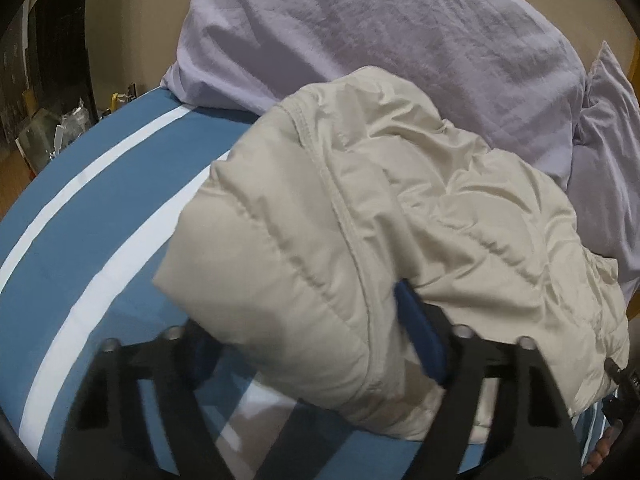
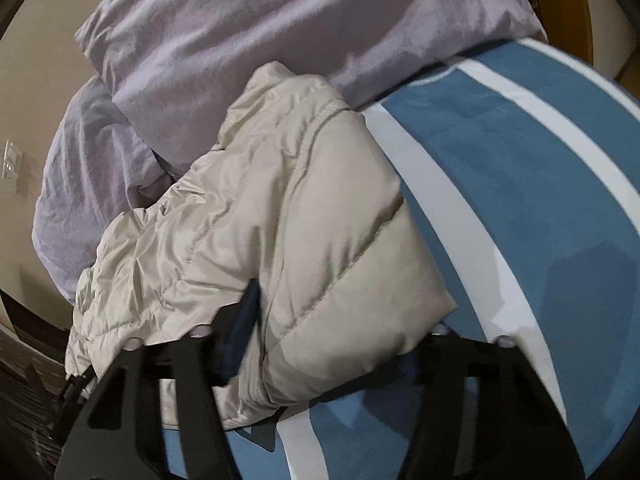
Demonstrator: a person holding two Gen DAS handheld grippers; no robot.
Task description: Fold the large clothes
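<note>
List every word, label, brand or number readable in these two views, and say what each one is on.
None can be read.
Cream puffer jacket: no label or logo shows.
Blue and white striped bedcover and lilac pillows: plain.
Clutter beside the bed: too small and blurred for any print to be read.
Wall plate: no legible marking.

My left black two-finger gripper with blue pads [image 1: 316,344] has its fingers spread wide around a thick fold of padded cream fabric. My right black two-finger gripper [image 2: 324,344] mirrors it, fingers also spread wide around the same bundle.
</note>
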